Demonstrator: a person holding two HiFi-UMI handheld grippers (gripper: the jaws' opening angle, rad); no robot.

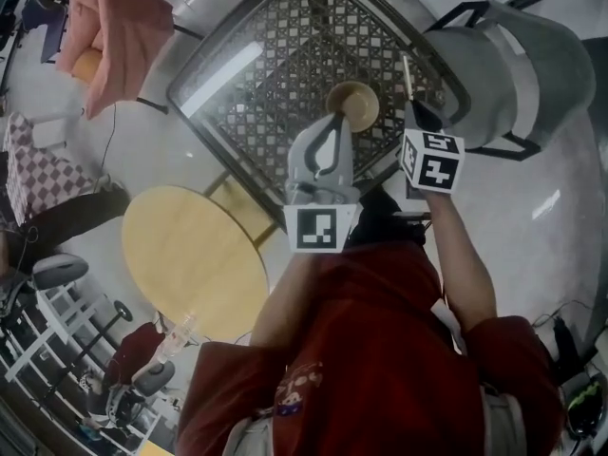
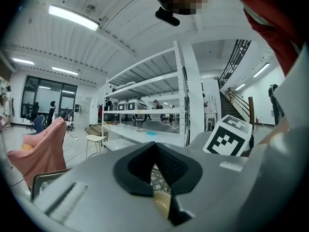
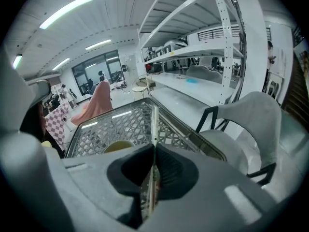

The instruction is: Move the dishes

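A tan wooden bowl (image 1: pixel 352 104) is over the glass-topped lattice table (image 1: pixel 275 55), and I cannot tell whether it rests on the glass. My left gripper (image 1: pixel 334 123) reaches it from the near side with its jaws shut on the bowl's rim. In the left gripper view the tan rim (image 2: pixel 162 204) shows pinched low between the closed pads of the left gripper (image 2: pixel 156 172). My right gripper (image 1: pixel 416 112), just right of the bowl, is shut on a thin pale stick (image 1: pixel 407 76). The stick (image 3: pixel 154 124) runs up out of the right gripper (image 3: pixel 153 164), and the bowl (image 3: pixel 117 146) shows to its left.
A grey shell chair (image 1: pixel 518 69) stands at the table's right corner. A round wooden table (image 1: pixel 190 255) is near left. Pink cloth (image 1: pixel 114 22) hangs at far left, with a checkered cloth (image 1: pixel 38 174) below it. White shelving (image 3: pixel 193 52) stands beyond the table.
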